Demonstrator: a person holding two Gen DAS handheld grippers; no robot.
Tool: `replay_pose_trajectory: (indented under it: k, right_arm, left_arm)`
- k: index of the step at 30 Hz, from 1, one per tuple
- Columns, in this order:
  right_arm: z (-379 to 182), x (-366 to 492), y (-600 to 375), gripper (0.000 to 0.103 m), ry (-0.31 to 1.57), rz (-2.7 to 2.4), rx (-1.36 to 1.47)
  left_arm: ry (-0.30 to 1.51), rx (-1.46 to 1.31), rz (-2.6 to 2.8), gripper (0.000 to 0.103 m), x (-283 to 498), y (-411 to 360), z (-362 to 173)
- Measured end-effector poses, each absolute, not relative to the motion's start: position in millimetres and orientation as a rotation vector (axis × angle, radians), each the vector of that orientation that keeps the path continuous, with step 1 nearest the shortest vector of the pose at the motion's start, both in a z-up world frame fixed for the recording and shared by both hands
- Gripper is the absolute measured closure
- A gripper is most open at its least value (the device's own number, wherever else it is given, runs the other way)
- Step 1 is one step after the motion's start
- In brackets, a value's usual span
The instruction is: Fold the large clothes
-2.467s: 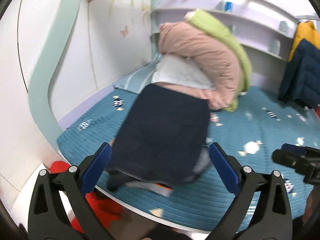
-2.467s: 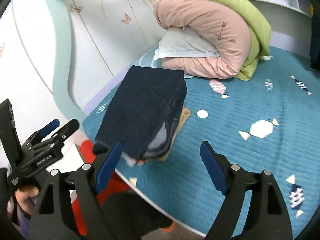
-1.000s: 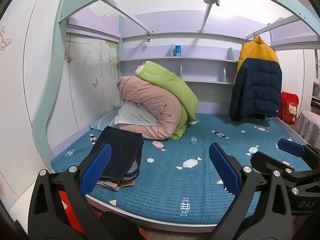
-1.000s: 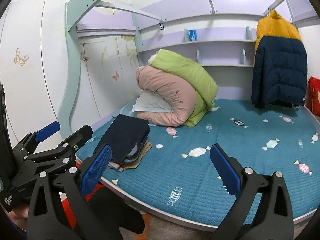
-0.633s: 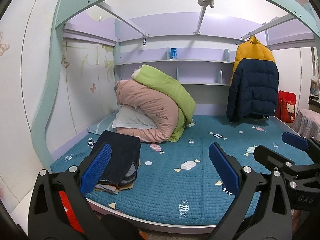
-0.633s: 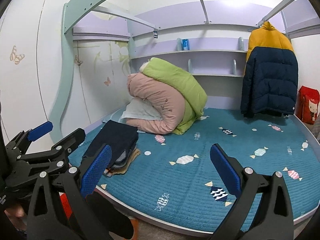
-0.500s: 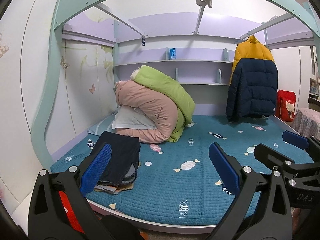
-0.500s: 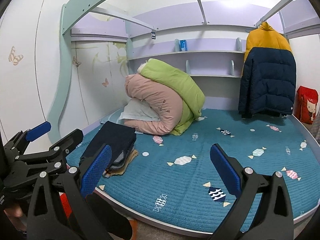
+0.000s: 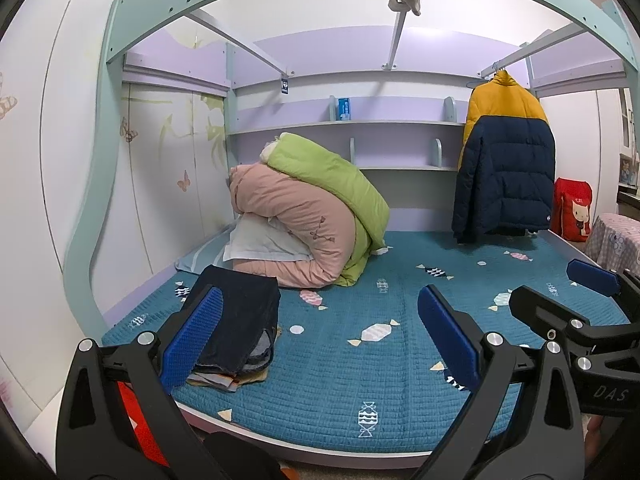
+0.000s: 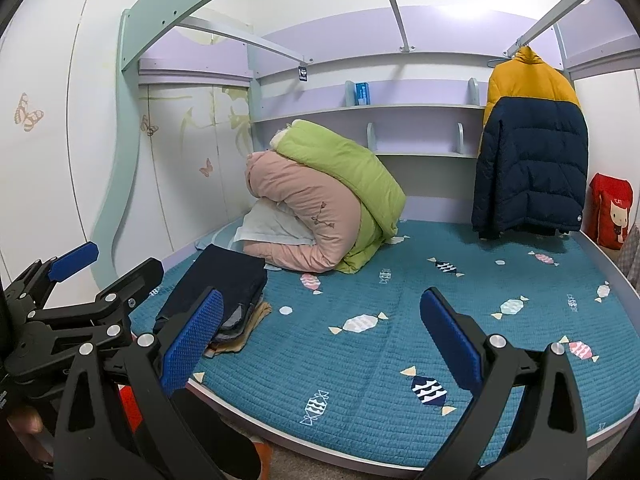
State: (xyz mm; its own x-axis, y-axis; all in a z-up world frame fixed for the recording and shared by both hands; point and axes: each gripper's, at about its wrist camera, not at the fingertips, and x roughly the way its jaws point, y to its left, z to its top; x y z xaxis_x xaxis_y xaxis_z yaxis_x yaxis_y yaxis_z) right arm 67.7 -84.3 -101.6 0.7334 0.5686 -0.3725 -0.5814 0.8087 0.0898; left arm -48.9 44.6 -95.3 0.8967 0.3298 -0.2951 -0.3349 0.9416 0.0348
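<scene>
A stack of folded clothes with a dark navy garment on top (image 9: 244, 316) lies at the front left corner of the teal bed (image 9: 400, 360); it also shows in the right wrist view (image 10: 224, 284). My left gripper (image 9: 320, 340) is open and empty, held back from the bed edge. My right gripper (image 10: 322, 340) is open and empty too, also off the bed. Each gripper shows in the other's view: the right one (image 9: 560, 300) at the right, the left one (image 10: 104, 276) at the left.
A rolled pink and green quilt (image 9: 316, 208) with a pillow lies at the back left. A yellow and navy jacket (image 9: 504, 168) hangs at the back right. A red bag (image 9: 572, 208) stands at the right. Shelves (image 9: 360, 124) line the back wall. Something red (image 9: 140, 432) lies below the bed edge.
Both grippers have pulled far back from the folded stack and risen, so the whole bed is in view. In the last half second they drifted back only slightly. Both stayed open.
</scene>
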Motion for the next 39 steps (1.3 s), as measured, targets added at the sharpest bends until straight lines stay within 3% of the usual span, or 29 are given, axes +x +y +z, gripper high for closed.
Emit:
replay_pose_trajectory:
  k: [39]
  right_arm:
    - [-100.6, 69.2, -88.4, 0.008, 0.404, 0.637, -0.021]
  left_arm:
    - [0.297, -0.031, 0.332, 0.005, -49.5, 50.7, -95.2]
